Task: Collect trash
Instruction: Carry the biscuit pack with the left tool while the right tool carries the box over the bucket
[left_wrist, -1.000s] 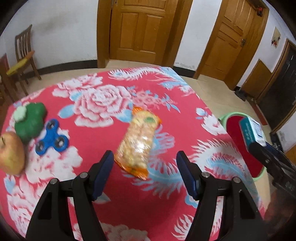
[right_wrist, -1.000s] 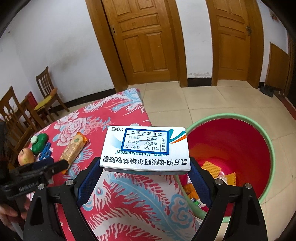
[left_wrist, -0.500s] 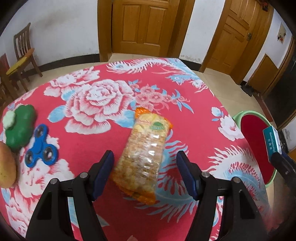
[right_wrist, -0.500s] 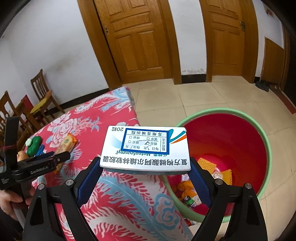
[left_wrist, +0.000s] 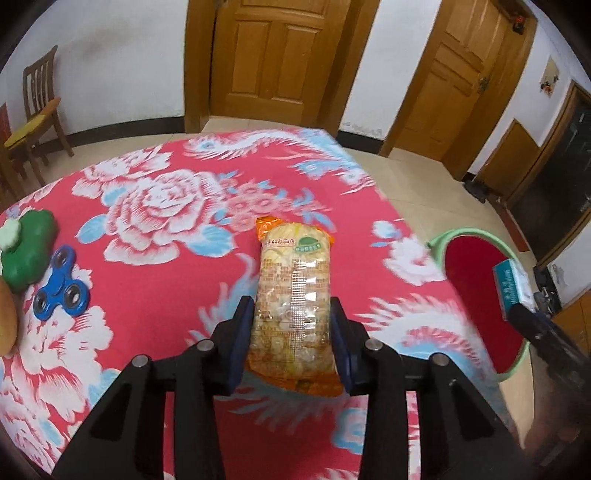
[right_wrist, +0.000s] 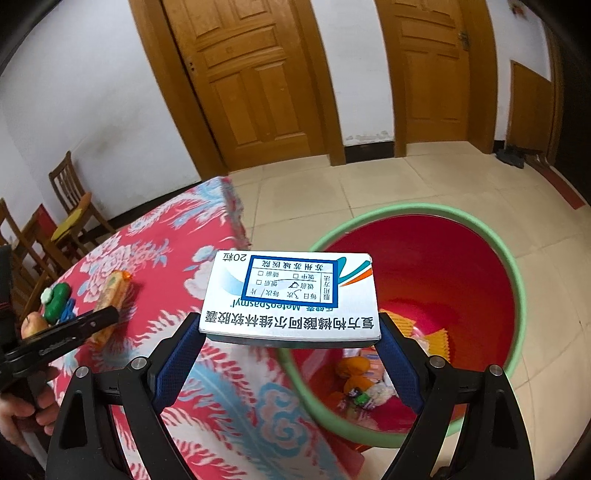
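Note:
My left gripper (left_wrist: 291, 332) is shut on an orange-edged clear snack packet (left_wrist: 293, 295) that lies lengthwise on the red floral tablecloth (left_wrist: 155, 229). My right gripper (right_wrist: 291, 354) is shut on a white and blue medicine box (right_wrist: 291, 295) and holds it over the near rim of the red bin with a green rim (right_wrist: 509, 280), beside the table. The bin (left_wrist: 476, 280) also shows at the right of the left wrist view, with the box (left_wrist: 511, 284) above it. The packet (right_wrist: 110, 299) and left gripper (right_wrist: 107, 321) show at the left of the right wrist view.
A blue fidget spinner (left_wrist: 61, 291), a green toy (left_wrist: 26, 247) and an apple (left_wrist: 5, 321) lie at the table's left. Several pieces of trash (right_wrist: 365, 380) lie in the bin. Wooden chairs (left_wrist: 33, 114) stand by the wall; tiled floor (right_wrist: 369, 192) and wooden doors (right_wrist: 255, 81) lie beyond.
My left gripper moved forward around the snack packet and closed on it. My right gripper carried the medicine box further right, toward the bin.

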